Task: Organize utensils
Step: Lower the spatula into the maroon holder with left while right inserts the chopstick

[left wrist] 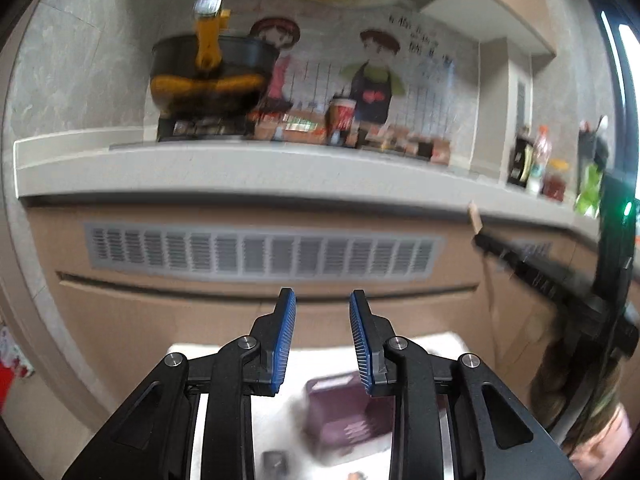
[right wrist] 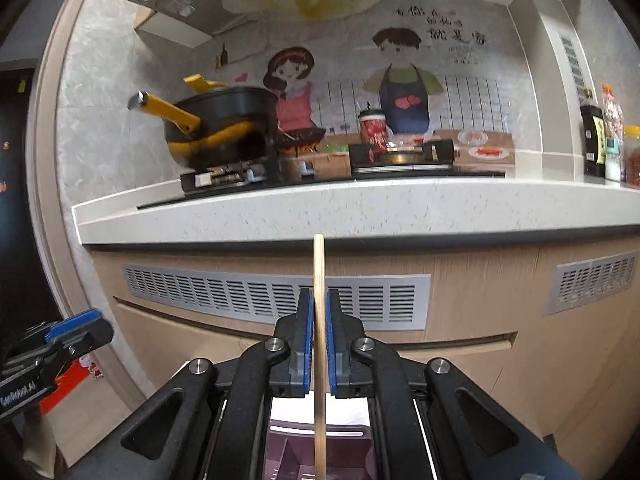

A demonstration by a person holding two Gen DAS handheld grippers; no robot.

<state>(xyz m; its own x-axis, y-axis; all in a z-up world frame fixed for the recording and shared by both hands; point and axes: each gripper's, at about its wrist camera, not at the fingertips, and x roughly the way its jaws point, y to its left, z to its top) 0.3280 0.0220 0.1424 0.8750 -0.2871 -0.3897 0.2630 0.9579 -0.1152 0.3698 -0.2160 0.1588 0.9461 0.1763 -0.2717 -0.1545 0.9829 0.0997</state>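
Note:
My right gripper (right wrist: 319, 300) is shut on a wooden chopstick (right wrist: 319, 264) that stands upright between the blue pads, above a purple utensil holder (right wrist: 294, 452) on a white surface. My left gripper (left wrist: 322, 300) is open and empty, held above the same purple holder (left wrist: 340, 416). In the left wrist view the right gripper (left wrist: 486, 242) shows at the right with the chopstick tip (left wrist: 475, 216) sticking up. In the right wrist view the left gripper (right wrist: 76, 328) shows at the lower left.
A white kitchen counter (right wrist: 360, 208) runs across ahead, with a black and yellow pan (right wrist: 224, 124) on a gas stove (right wrist: 224, 178). Bottles (right wrist: 600, 136) stand at the right. Below are wooden cabinet fronts with a grey vent grille (right wrist: 276, 296).

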